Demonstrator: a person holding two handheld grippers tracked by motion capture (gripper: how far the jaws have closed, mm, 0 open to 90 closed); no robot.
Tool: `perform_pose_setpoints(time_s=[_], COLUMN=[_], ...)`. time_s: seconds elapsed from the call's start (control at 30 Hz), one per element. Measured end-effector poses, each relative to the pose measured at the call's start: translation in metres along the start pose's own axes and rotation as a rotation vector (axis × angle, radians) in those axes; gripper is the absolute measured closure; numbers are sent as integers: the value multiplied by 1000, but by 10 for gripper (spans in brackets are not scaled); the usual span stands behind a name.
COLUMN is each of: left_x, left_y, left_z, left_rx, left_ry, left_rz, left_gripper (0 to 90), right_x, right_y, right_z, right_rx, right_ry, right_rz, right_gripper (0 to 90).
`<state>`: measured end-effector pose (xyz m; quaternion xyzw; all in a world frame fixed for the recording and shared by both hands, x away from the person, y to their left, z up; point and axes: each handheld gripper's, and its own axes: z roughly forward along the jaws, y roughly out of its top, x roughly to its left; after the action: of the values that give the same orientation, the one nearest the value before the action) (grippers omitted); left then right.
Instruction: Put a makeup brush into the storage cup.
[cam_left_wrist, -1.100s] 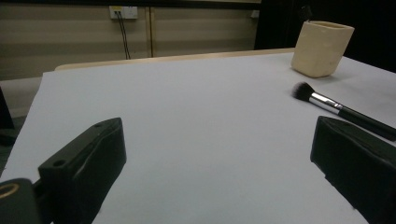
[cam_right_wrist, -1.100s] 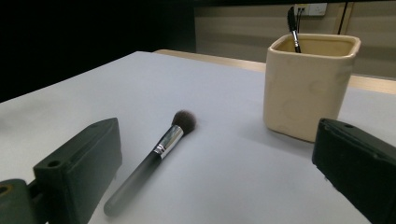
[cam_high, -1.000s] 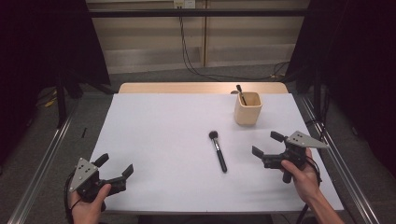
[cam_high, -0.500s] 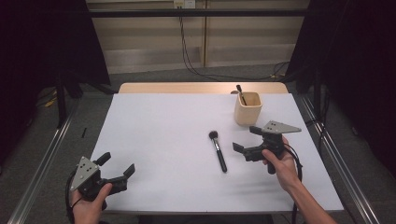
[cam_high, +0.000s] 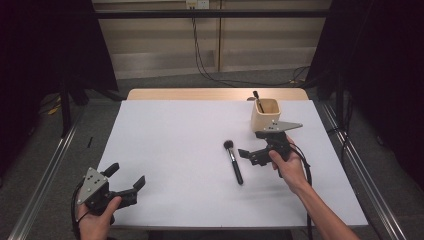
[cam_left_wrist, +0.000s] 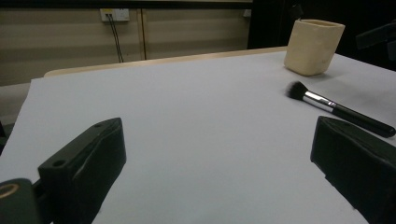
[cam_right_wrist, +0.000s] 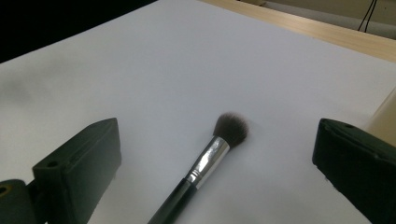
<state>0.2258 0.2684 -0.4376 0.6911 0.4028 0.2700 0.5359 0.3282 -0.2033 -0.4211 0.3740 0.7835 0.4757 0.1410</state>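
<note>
Wide-open jaws of the right gripper (cam_high: 253, 148) hovered just beside the makeup brush (cam_high: 233, 162), gripping nothing, as it lay flat on the white table (cam_high: 170, 135) near a beige cup (cam_high: 265, 114). At the near-left corner, the left gripper (cam_high: 125, 179) gaped empty too.

no readable text, no labels, no brands, no numbers anywhere

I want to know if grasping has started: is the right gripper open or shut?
Open. The right gripper has its fingers wide apart, the makeup brush lying free between them.
</note>
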Motion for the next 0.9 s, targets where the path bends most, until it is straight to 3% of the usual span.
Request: perform_pose_setpoints(time_s=[0.07,0.13,0.3,0.9], left_x=[-1,-1,0,-1], left_y=[0,0,0,0], left_z=[-1,-1,-1,-1], left_rx=[6,3,6,12], left_ry=[0,-4,-3,-9], left_rz=[7,4,6,19], left_gripper=[33,33,33,33], right_x=[-1,-2,-4,-4], right_y=[3,5,9,23], right_z=[4,8,19,48], right_rx=[8,60,111,414], right_ry=[-1,10,21,28], right_rz=[14,5,26,-6], right_gripper=[12,12,14,43])
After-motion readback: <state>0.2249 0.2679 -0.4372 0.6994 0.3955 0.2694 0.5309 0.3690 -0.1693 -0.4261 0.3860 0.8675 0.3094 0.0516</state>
